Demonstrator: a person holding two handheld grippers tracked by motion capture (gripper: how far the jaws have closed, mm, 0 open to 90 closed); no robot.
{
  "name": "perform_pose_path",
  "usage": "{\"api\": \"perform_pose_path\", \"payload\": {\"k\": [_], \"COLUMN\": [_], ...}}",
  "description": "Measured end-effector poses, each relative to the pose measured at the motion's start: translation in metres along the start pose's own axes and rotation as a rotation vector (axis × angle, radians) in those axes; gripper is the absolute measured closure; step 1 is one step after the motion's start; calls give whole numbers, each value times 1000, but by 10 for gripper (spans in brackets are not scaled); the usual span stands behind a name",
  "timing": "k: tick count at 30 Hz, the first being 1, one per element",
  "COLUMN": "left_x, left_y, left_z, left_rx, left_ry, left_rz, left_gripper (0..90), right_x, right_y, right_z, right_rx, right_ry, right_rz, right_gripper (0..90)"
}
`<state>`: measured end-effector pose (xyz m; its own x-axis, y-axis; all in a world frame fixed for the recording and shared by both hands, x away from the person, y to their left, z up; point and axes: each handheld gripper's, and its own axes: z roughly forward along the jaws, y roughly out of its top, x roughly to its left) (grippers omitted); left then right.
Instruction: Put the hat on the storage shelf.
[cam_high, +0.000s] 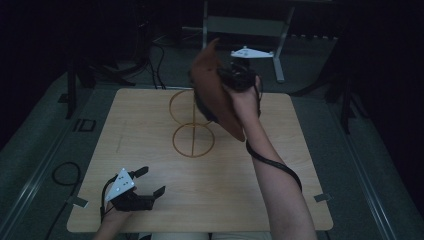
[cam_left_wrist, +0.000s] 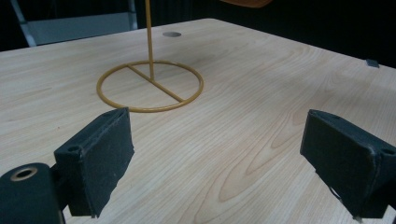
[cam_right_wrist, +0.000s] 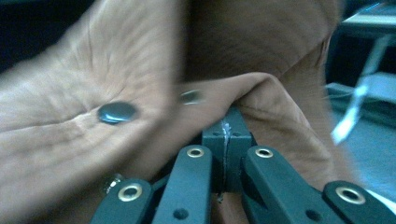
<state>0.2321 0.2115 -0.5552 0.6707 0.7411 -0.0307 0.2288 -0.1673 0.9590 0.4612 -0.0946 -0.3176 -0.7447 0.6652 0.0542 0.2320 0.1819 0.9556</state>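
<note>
Brown hat pinched (stud visible close-up); stand below.

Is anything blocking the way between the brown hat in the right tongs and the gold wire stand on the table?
Nothing visible blocks it. The right tongs hold the brown hat raised right by the top ring of the gold wire stand. The left tongs sit open, low near the table's front edge, well clear.

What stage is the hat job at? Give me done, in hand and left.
Done: the right tongs are shut on the brown hat and hold it up above the table. In hand: the hat hangs by the top ring of the gold wire stand. Left: setting it on the stand, probably. The left tongs wait open, holding nothing.
</note>
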Motion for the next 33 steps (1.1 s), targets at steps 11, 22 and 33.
{"api": "perform_pose_path", "payload": {"k": [11, 22, 33], "left_x": [2, 3, 3], "left_y": [-3, -4, -4], "left_z": [-1, 1, 2], "left_rx": [-3, 1, 4], "left_ry": [-10, -20, -20], "left_rz": [-16, -25, -30], "left_gripper": [105, 105, 105], "right_x": [28, 26, 39], "right_y": [-15, -27, -42], "right_z": [40, 36, 50], "right_rx": [82, 95, 160], "right_ry": [104, 148, 255], "right_rz": [14, 31, 29], "right_gripper": [900, 900, 900]}}
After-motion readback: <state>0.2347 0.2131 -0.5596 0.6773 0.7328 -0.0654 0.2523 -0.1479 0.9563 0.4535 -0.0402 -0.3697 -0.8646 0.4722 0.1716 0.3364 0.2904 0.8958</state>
